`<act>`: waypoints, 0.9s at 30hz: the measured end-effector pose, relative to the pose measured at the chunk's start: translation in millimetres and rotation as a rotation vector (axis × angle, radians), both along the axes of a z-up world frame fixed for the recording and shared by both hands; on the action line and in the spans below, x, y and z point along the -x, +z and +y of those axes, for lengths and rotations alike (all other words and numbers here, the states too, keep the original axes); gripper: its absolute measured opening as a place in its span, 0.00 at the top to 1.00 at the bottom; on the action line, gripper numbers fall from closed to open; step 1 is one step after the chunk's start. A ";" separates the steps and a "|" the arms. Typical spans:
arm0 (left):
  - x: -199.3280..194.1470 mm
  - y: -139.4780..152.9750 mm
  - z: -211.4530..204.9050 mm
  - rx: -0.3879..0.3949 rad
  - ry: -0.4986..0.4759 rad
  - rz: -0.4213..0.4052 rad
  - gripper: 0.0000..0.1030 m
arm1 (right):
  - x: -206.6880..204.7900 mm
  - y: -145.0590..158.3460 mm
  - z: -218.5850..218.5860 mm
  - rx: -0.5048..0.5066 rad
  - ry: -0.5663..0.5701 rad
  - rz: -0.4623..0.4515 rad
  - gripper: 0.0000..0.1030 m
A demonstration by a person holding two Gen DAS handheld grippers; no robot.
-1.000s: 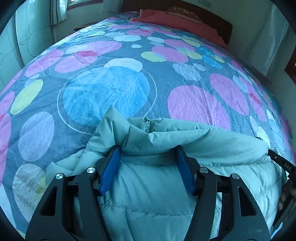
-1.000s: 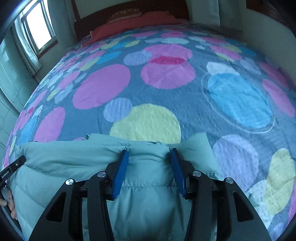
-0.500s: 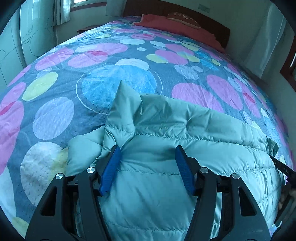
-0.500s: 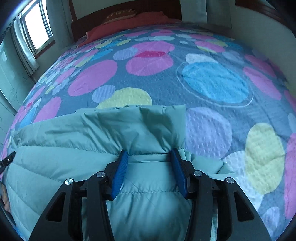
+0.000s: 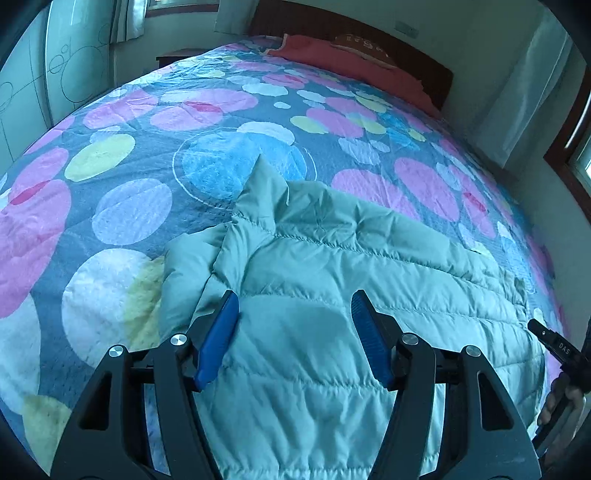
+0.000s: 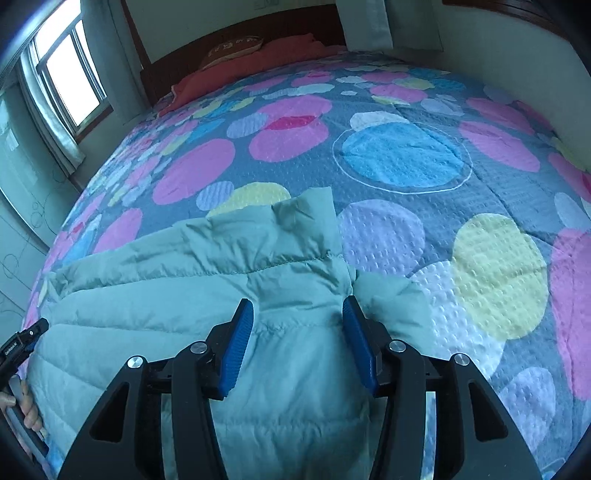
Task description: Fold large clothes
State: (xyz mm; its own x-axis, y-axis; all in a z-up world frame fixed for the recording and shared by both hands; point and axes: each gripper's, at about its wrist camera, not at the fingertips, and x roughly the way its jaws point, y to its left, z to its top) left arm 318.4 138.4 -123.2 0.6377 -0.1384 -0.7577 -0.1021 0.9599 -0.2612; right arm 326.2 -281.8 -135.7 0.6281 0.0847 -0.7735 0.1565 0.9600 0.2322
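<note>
While both tools hang over the near edge of the bed, the left gripper (image 5: 294,306) stands wide open, its blue pads (image 5: 218,338) apart above the pale green quilted jacket (image 5: 332,295) with nothing clamped between them; whether the pads brush the fabric cannot be told. From its own camera the right gripper (image 6: 297,314) is likewise spread, the jacket (image 6: 207,273) lying beneath and between its fingers, ungripped. Each tool also appears at the edge of the other's view, held in a hand (image 6: 27,410). Puffy and stitched in horizontal bands, the jacket lies spread on the near part of the bedspread (image 5: 122,206), with a pointed corner of fabric sticking up toward the far side and a loose flap at its left. Grey-blue with large pink, blue, yellow and lilac circles, the bedspread covers the whole bed. At the far end lie a red blanket (image 5: 343,55) and a brown pillow (image 6: 232,46) against a dark wooden headboard (image 6: 236,33). A curtained window (image 6: 66,77) lights the room at far left in the right wrist view.
</note>
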 end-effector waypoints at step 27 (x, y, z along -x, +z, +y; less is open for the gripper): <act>140.0 -55.4 25.9 0.510 0.318 -0.014 0.71 | 127.3 -57.2 -35.9 -0.537 -0.146 -0.017 0.72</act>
